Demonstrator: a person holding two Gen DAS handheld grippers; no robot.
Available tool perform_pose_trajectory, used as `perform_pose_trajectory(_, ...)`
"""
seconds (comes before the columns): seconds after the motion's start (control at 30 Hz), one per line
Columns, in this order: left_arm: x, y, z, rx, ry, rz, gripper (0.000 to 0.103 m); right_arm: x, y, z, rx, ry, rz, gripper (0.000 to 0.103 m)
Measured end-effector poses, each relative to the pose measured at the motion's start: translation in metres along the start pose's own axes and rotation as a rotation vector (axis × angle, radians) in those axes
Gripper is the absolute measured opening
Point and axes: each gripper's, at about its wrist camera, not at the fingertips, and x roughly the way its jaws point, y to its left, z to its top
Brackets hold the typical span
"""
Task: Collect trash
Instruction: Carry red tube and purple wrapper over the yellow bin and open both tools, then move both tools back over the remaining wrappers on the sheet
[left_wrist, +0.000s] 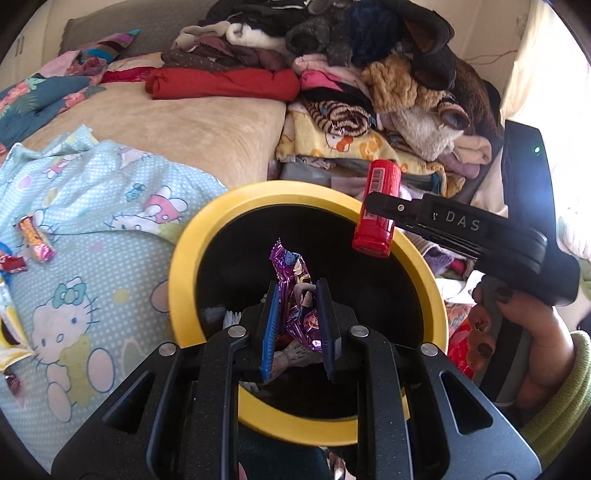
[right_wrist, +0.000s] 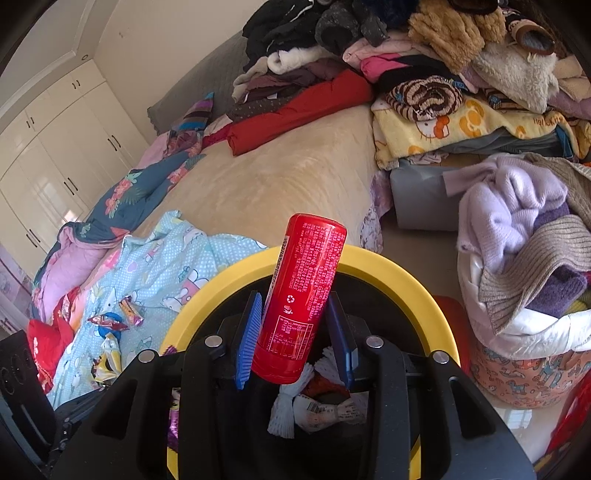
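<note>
A: Left wrist view first. What's in the jaws?

B: The left gripper (left_wrist: 295, 317) is pinched nearly closed on a purple foil wrapper (left_wrist: 295, 291), held over the black mouth of the yellow-rimmed bin (left_wrist: 192, 240). At two o'clock the right gripper (left_wrist: 376, 206), held by a hand (left_wrist: 517, 332), carries a red can (left_wrist: 376, 208) above the rim. Loose wrappers (left_wrist: 35, 240) lie at nine o'clock on the blue cartoon-print quilt (left_wrist: 110, 206).

A: Right wrist view?

B: The right gripper (right_wrist: 295, 332) clamps the red can (right_wrist: 303, 302), partly open around it, tilted toward one o'clock over the bin (right_wrist: 406, 280). White foam netting (right_wrist: 291, 406) lies inside. Wrappers (right_wrist: 122, 317) sit at nine o'clock.
</note>
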Motion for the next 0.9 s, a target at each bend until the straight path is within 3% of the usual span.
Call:
perform_pose_trajectory(0.17,0.014,0.003,0.003,-0.017,0.031,0.004,0.017,0.005,-0.002,-0.002,0.009,0.026,0.015,0.035)
perform_pose_trajectory(0.27,0.014,0.005,0.003,-0.025,0.029,0.002,0.026,0.005,-0.002,0.000,0.012,0.022,0.020,0.038)
perform_pose_trajectory(0.33,0.012,0.006,0.003,-0.028,0.022,0.005,0.041,0.004,-0.002,0.001,0.013,0.016,0.029,0.039)
perform_pose_trajectory(0.4,0.008,0.009,0.003,-0.035,0.015,0.020,0.054,0.003,-0.001,0.002,0.007,0.008,0.022,0.050)
perform_pose_trajectory(0.47,0.004,0.013,0.003,-0.051,0.003,0.034,0.068,0.002,-0.001,0.002,0.013,-0.003,0.027,0.053)
perform_pose_trajectory(0.53,-0.002,0.018,0.004,-0.068,-0.023,0.048,0.088,0.000,0.001,0.004,0.012,-0.011,0.027,0.058)
perform_pose_trajectory(0.57,-0.005,0.020,0.003,-0.071,-0.032,0.054,0.093,-0.001,0.002,0.004,0.009,-0.021,0.022,0.063)
perform_pose_trajectory(0.9,-0.033,0.043,0.008,-0.104,-0.116,0.148,0.092,-0.006,0.020,0.006,-0.060,-0.065,-0.005,0.075)
